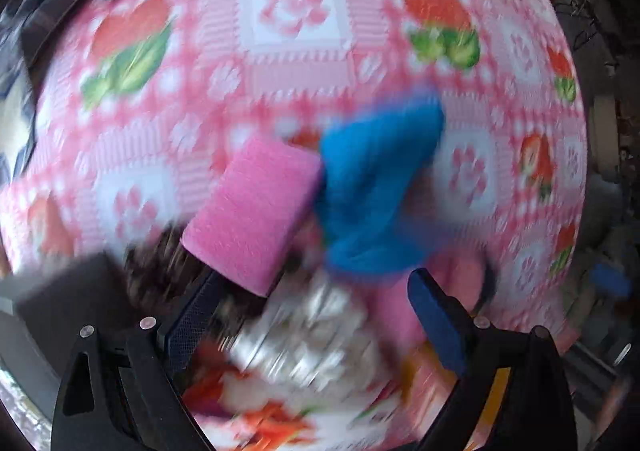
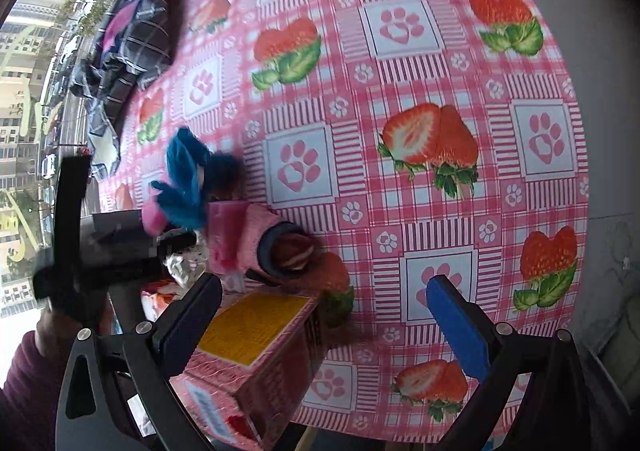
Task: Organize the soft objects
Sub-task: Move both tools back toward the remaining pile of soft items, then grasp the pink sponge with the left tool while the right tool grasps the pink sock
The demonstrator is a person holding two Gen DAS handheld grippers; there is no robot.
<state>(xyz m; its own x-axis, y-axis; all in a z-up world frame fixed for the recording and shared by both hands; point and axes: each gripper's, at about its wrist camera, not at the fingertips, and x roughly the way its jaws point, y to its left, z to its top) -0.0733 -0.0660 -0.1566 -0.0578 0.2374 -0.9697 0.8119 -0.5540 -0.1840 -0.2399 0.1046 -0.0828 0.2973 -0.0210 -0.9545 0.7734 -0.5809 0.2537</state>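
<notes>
Left wrist view, badly blurred, shows the left tongs [image 1: 320, 299] spread wide and gripping nothing, with a pink rectangular sponge [image 1: 252, 219] just ahead of their left finger and a fluffy blue cloth [image 1: 376, 187] touching it, straight ahead. Right tongs [image 2: 324, 307] also gape empty; a pink printed cardboard box with a yellow panel [image 2: 256, 347] lies beside their left finger. Farther ahead-left sits a pink knitted sleeve-like piece [image 2: 260, 239], all on the strawberry-print pink checked bench [image 2: 440, 71].
</notes>
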